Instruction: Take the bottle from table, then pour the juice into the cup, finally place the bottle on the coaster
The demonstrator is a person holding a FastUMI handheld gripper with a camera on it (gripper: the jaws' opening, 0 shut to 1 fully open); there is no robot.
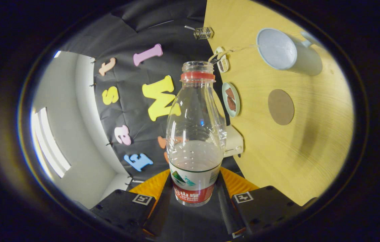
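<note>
My gripper (pixel 195 188) is shut on a clear plastic bottle (pixel 196 134), both fingers pressing on its labelled lower part. The bottle has no cap, a red neck ring, and some clear liquid low inside it. The whole view is rolled, so the wooden table (pixel 297 151) stands to the right of the bottle. A pale blue cup (pixel 285 50) with a handle sits on the table beyond the bottle's mouth and to its right. A round brown coaster (pixel 281 107) lies on the table, nearer than the cup.
A small plate (pixel 231 99) with brown pieces sits by the table's edge near the bottle's shoulder. A cream-coloured box (pixel 234 143) shows behind the bottle. A tagged small object (pixel 221 60) and a small clear cage-like thing (pixel 203 33) lie farther back.
</note>
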